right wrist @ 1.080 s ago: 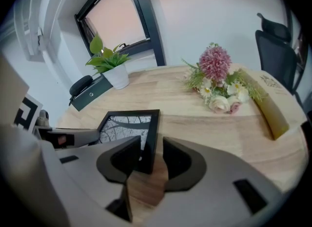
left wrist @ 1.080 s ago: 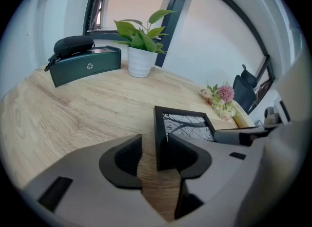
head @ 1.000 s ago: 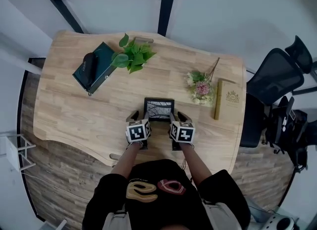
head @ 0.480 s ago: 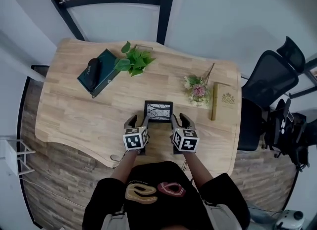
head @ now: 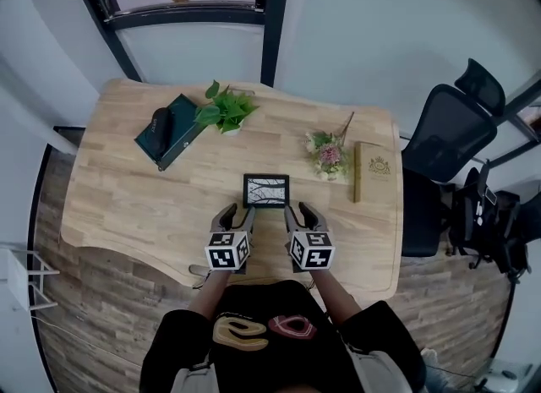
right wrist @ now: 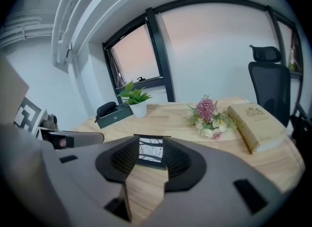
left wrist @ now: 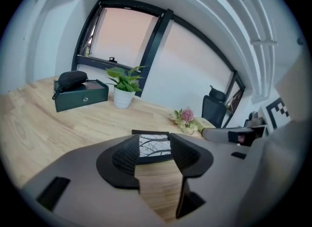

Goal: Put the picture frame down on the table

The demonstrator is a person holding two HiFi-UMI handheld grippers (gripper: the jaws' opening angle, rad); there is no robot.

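Note:
The picture frame (head: 266, 190), black-edged with a branch drawing, lies flat on the wooden table (head: 127, 197) in front of me. My left gripper (head: 236, 216) and right gripper (head: 300, 216) hang side by side just short of its near edge, apart from it. Both are open with nothing between the fingers, and their jaws have just been opening. The left gripper view shows the frame (left wrist: 153, 142) beyond the spread left gripper (left wrist: 156, 156). In the right gripper view the frame (right wrist: 150, 148) likewise lies past the right gripper (right wrist: 150, 158).
A dark green box (head: 169, 133) with a black case on top lies at the far left, next to a potted plant (head: 224, 108). A flower bunch (head: 325, 153) and a tan book (head: 372, 171) are at the right. An office chair (head: 448, 155) stands beside the table.
Both grippers let go of the frame's sides, drew back toward me and rose. The frame stays flat on the table.

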